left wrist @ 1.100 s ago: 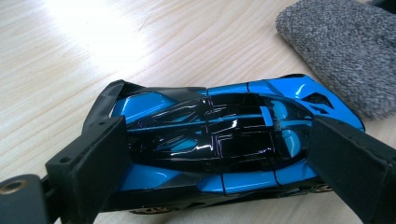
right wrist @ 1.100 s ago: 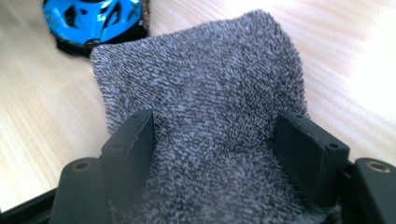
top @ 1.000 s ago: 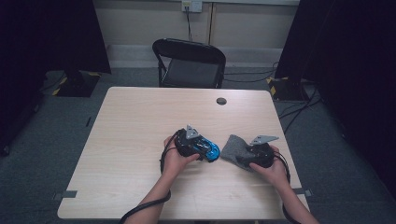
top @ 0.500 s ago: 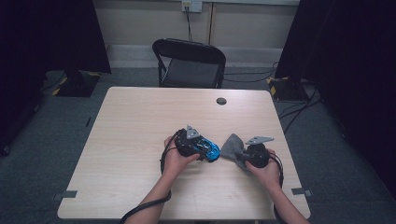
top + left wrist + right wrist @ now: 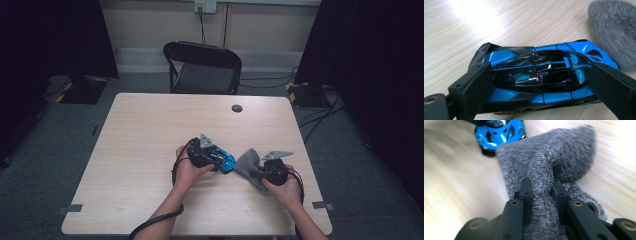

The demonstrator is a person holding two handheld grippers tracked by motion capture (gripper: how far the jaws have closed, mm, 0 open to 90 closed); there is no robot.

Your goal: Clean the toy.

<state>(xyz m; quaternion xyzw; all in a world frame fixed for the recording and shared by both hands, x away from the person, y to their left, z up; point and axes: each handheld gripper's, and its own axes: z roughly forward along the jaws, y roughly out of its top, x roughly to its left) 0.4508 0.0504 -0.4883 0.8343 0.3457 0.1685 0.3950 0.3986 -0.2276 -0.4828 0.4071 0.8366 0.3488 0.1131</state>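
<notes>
I am holding the blue toy car against the bench with my left hand-held gripper; its jaws are clamped on the two ends of the car body, which is lying near the front right part of the bench. My right hand-held gripper has just been closing, and its jaws are now pinched together on a fold of the grey cloth. A second ago the cloth was lying loose between the open jaws; now it is bunching up between them and standing off the bench, its free end touching the car's nose in the right gripper view. I judge that the grasp is secured and that the wiping of the car body is the next step, with the car already braced for it.

Item count:
- Toy cars: one.
- Cloths: one.
- Hand-held grippers: two, one in each hand.
- Round dark caps near the far edge of the bench: one.
- Folding chairs behind the bench: one.
</notes>
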